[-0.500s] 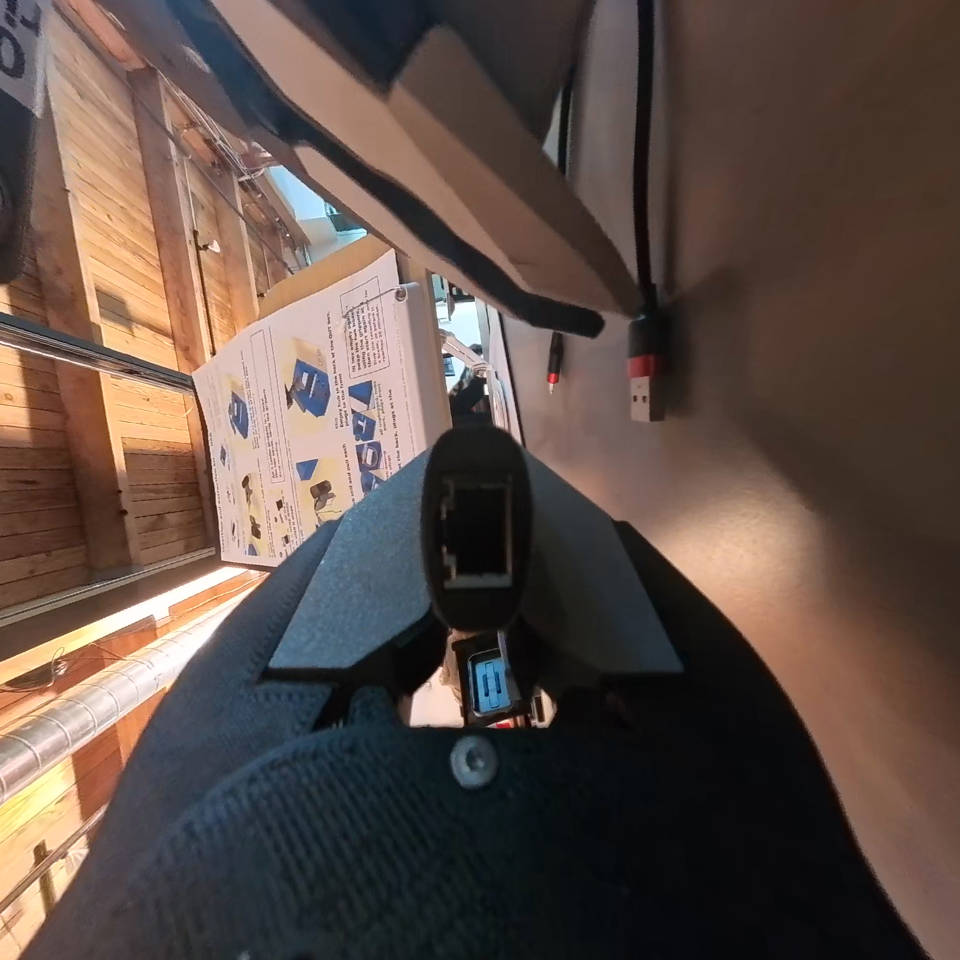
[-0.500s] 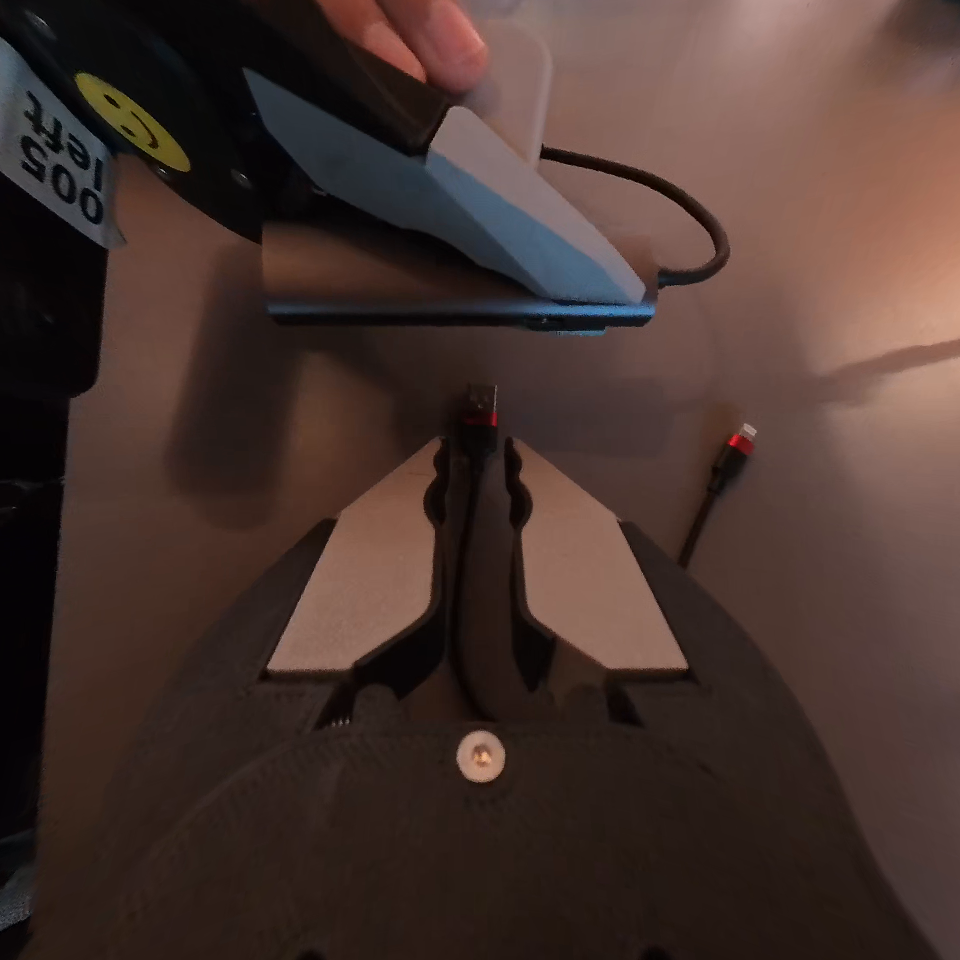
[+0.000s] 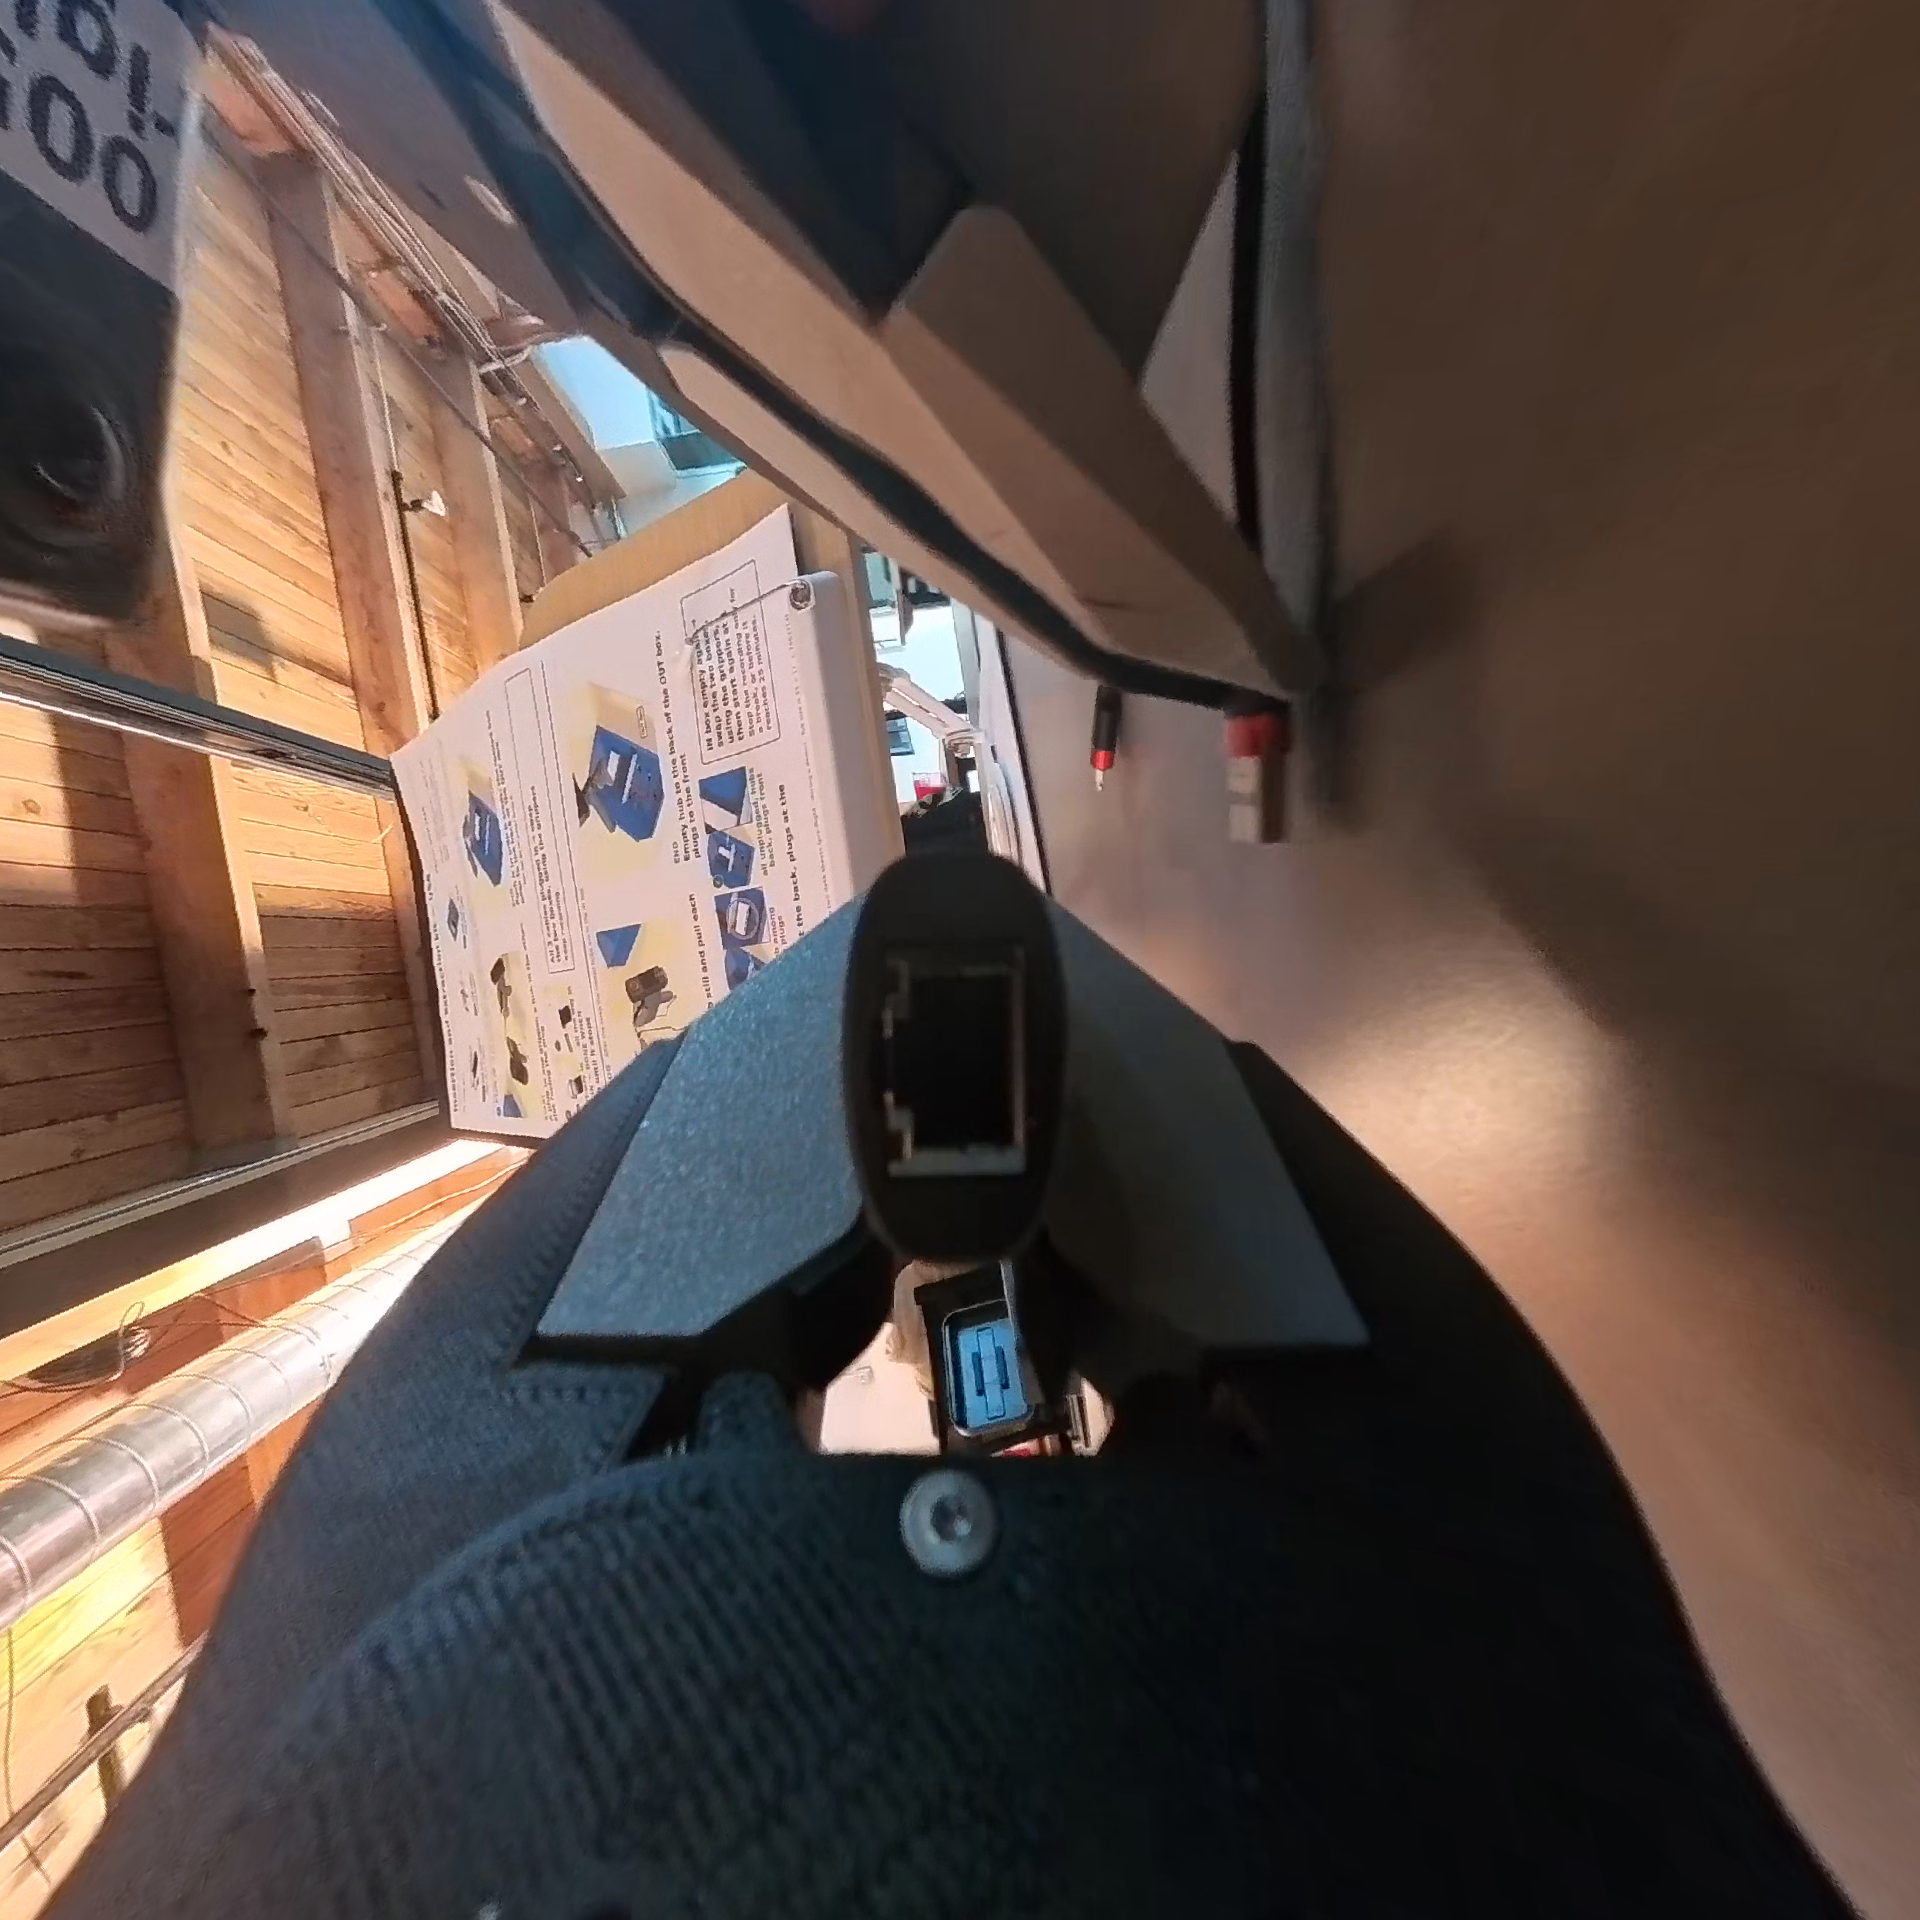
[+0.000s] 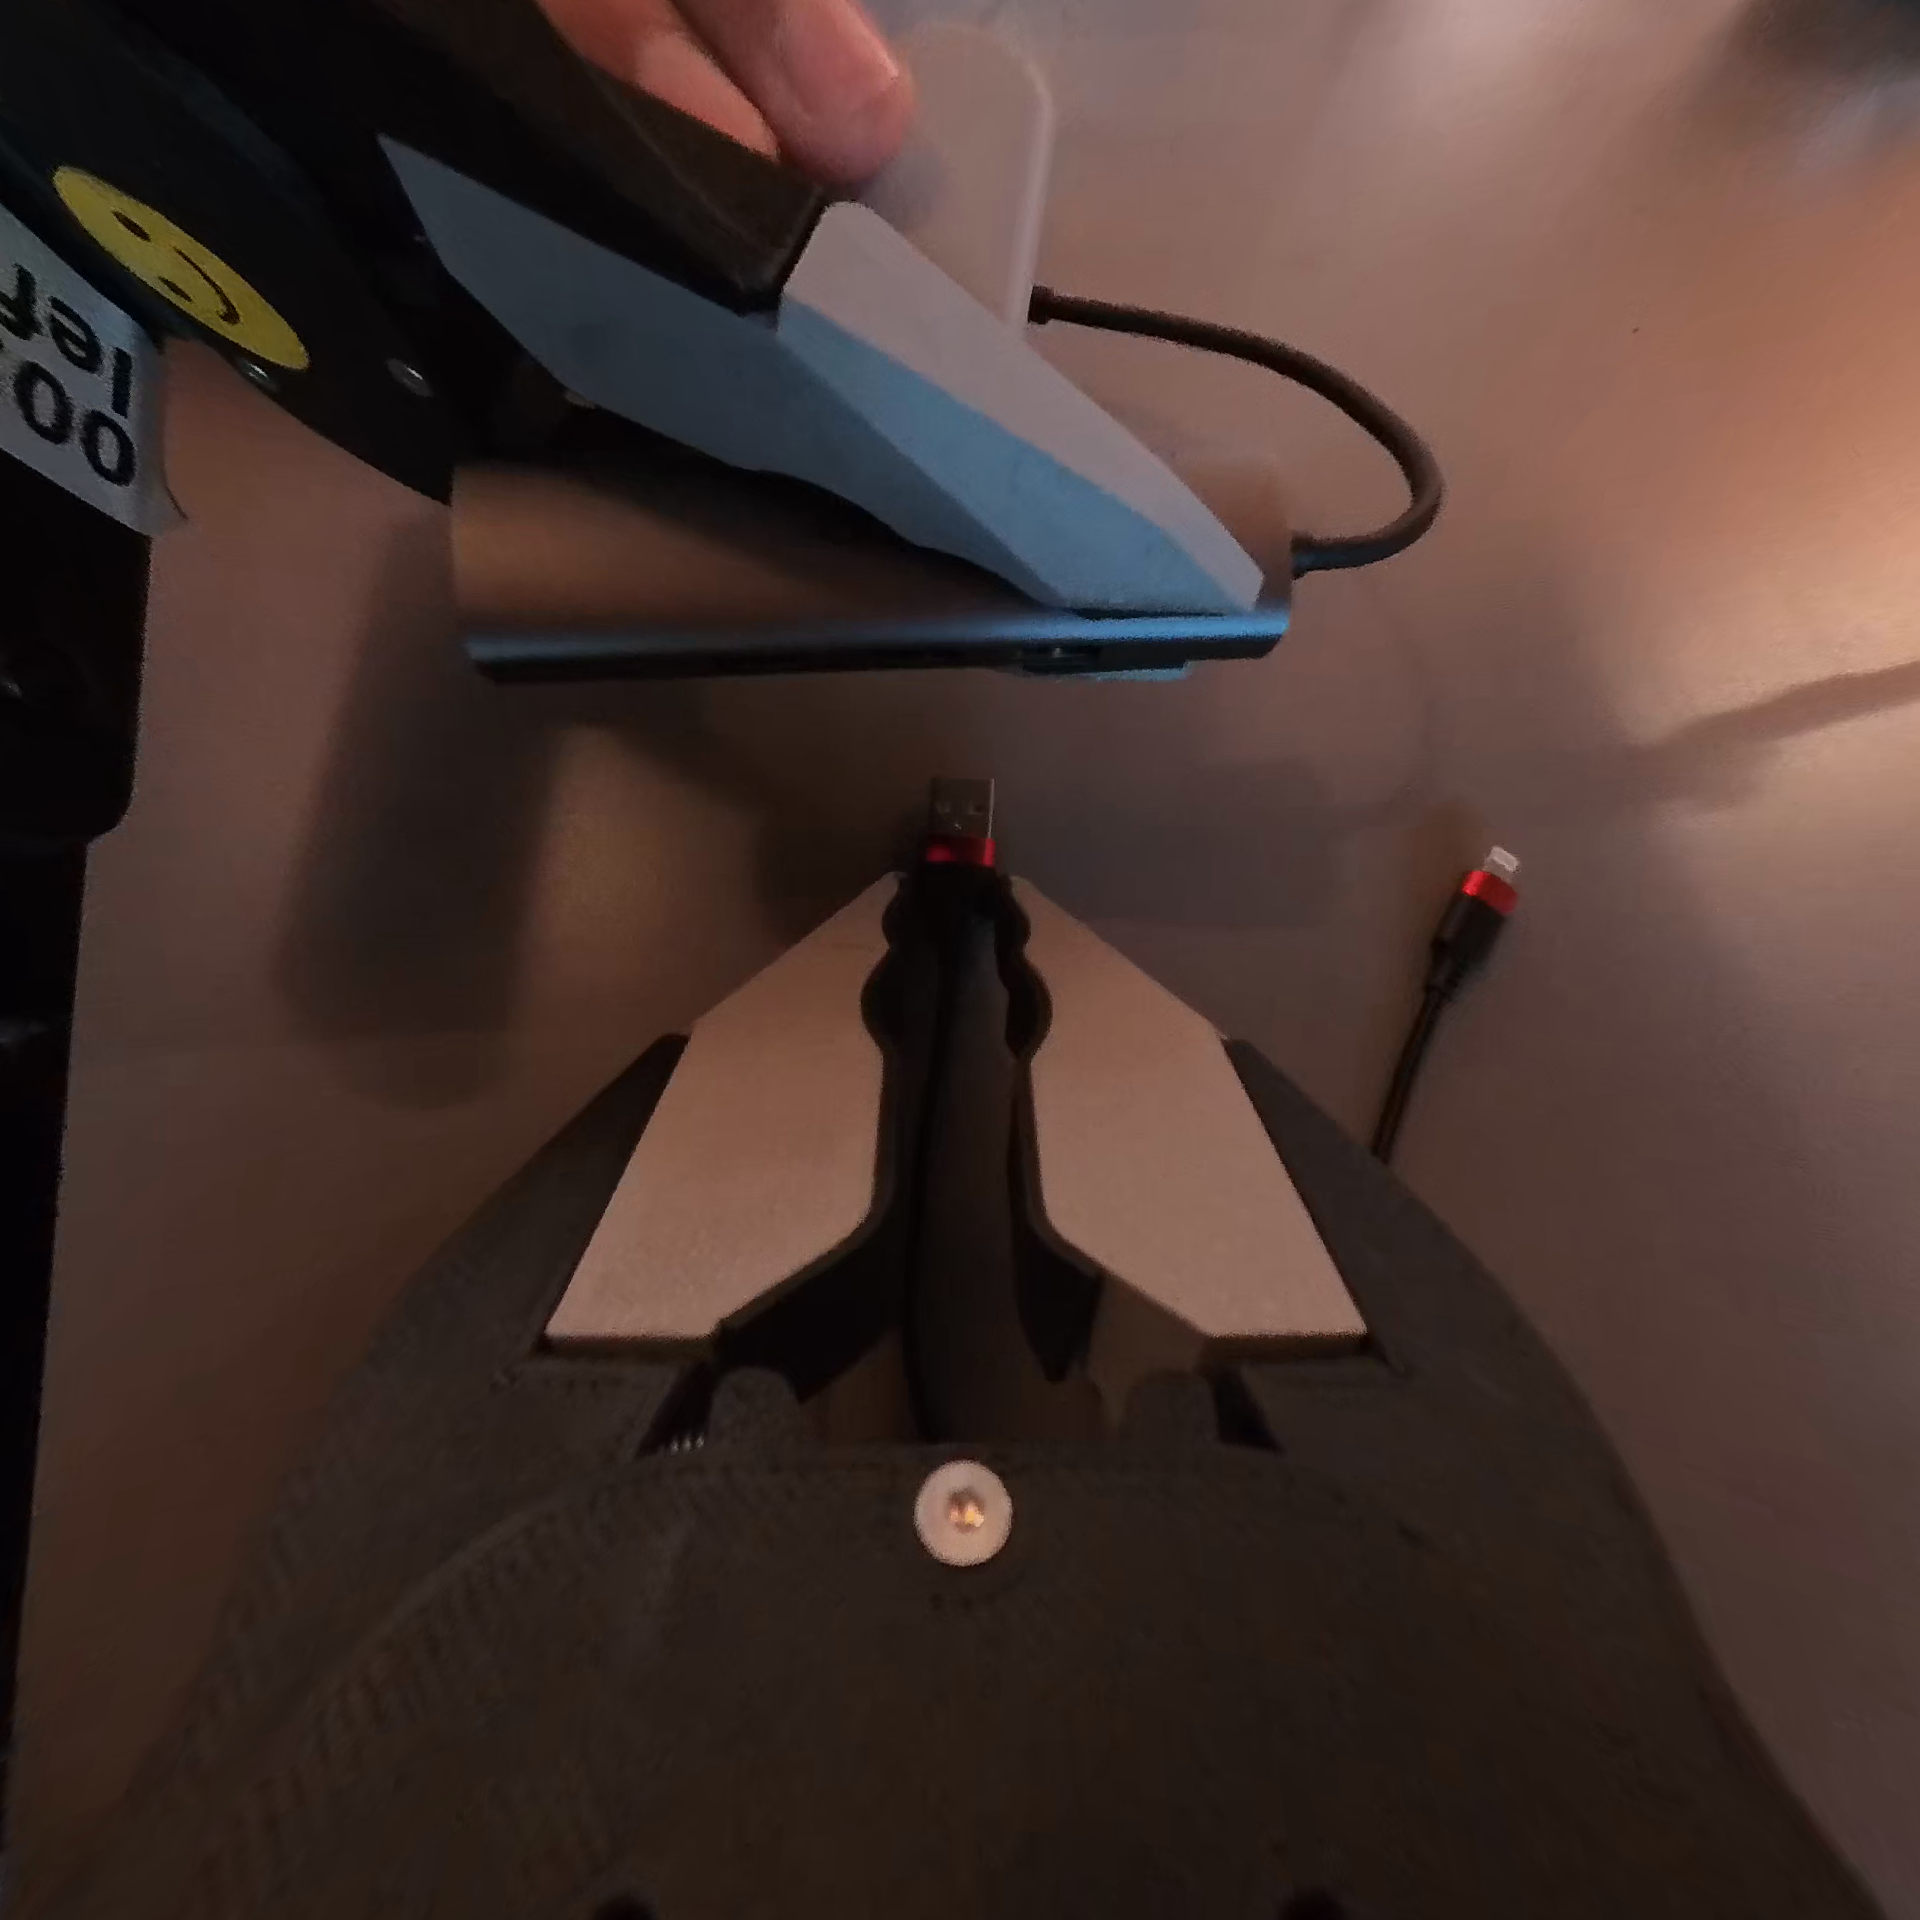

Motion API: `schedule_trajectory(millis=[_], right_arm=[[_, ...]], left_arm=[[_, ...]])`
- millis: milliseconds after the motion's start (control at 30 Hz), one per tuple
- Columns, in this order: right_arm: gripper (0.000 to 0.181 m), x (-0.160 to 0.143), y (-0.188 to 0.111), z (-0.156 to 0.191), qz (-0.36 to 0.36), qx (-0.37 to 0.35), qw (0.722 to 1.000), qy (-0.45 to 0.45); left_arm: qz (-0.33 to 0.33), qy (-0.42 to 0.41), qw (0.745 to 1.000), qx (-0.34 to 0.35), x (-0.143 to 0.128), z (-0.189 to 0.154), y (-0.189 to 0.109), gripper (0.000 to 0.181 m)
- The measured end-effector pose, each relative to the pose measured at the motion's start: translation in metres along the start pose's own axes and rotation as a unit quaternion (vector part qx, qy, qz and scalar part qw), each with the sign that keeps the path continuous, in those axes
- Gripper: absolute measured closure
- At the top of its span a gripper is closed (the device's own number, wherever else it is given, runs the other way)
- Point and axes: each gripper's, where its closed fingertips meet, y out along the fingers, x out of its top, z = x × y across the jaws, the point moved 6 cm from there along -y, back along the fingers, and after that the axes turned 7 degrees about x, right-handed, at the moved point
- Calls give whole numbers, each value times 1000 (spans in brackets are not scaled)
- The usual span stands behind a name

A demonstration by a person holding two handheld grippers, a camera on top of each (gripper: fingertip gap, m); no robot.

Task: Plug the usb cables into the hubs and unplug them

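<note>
My left gripper [image 3: 951, 925] is shut on a flat dark grey hub [image 3: 956, 1060], seen end-on with a network socket and a blue USB port [image 3: 987, 1371] below it. In the right wrist view the hub [image 4: 727, 592] hangs level above the table, pinched by a finger of the left gripper [image 4: 831, 436]. My right gripper [image 4: 956, 883] is shut on a black USB cable, just behind its red-collared metal plug [image 4: 961, 810]. The plug points at the hub's long edge, a short gap away. It also shows in the left wrist view [image 3: 1257, 790].
The hub's own black lead [image 4: 1351, 416] loops off to the right. The cable's other red-tipped end [image 4: 1486, 894] lies on the grey table [image 4: 1662, 1247]. A person's fingers [image 4: 790, 73] rest on the left gripper. A printed instruction sheet [image 3: 623, 831] and a wooden wall [image 3: 260, 831] stand behind. My right fingertips sit around 6 cm from my left ones.
The gap between plug and hub has shrunk slightly. The hub has shifted a little left and tilted slightly. Both grips are unchanged.
</note>
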Motion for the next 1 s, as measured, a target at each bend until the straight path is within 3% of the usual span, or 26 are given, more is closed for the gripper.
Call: schedule_trajectory(millis=[267, 1000], right_arm=[[169, 12, -24, -2, -56, 12, 998, 17], [169, 14, -32, -4, -67, 16, 997, 23]], left_arm=[[-3, -1, 1000, -5, 1, -2, 1, 166], [-23, -3, 1000, -2, 9, 1, 0, 166]])
